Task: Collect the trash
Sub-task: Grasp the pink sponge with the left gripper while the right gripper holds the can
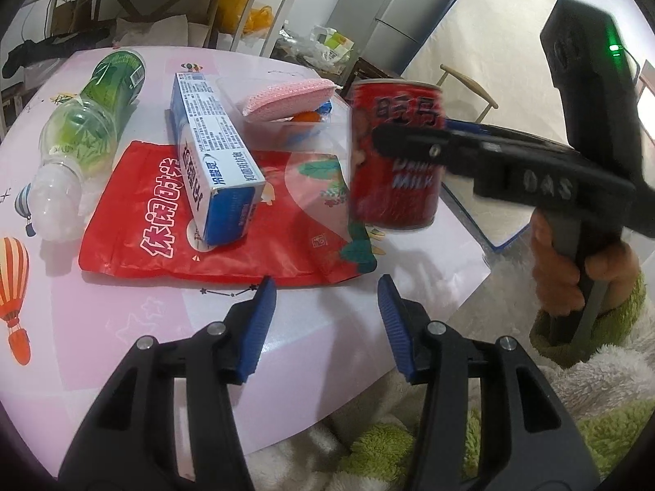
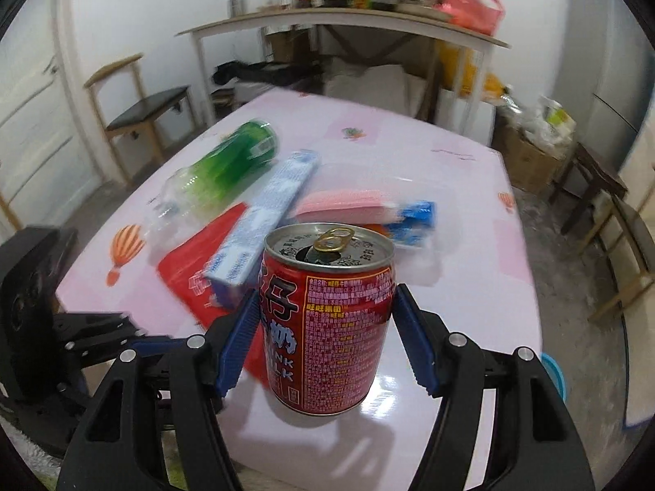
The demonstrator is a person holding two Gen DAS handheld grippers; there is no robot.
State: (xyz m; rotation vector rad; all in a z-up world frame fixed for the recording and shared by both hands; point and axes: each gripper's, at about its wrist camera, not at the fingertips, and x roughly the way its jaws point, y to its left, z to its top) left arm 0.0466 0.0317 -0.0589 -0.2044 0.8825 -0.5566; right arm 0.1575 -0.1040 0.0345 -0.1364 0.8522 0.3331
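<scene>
A red milk can with an opened pull tab is clamped between my right gripper's blue pads, lifted just above the pink table; it also shows in the left wrist view. My left gripper is open and empty over the table's near edge, short of a red snack bag. On the bag lies a blue-white toothpaste box. An empty green-labelled plastic bottle lies on its side to the left. A clear tray with a pink sponge sits behind.
The pink table has its right edge near the can. A blue-rimmed bin shows low beside that edge. Wooden chairs, a shelf table with boxes, and a fridge stand around the room.
</scene>
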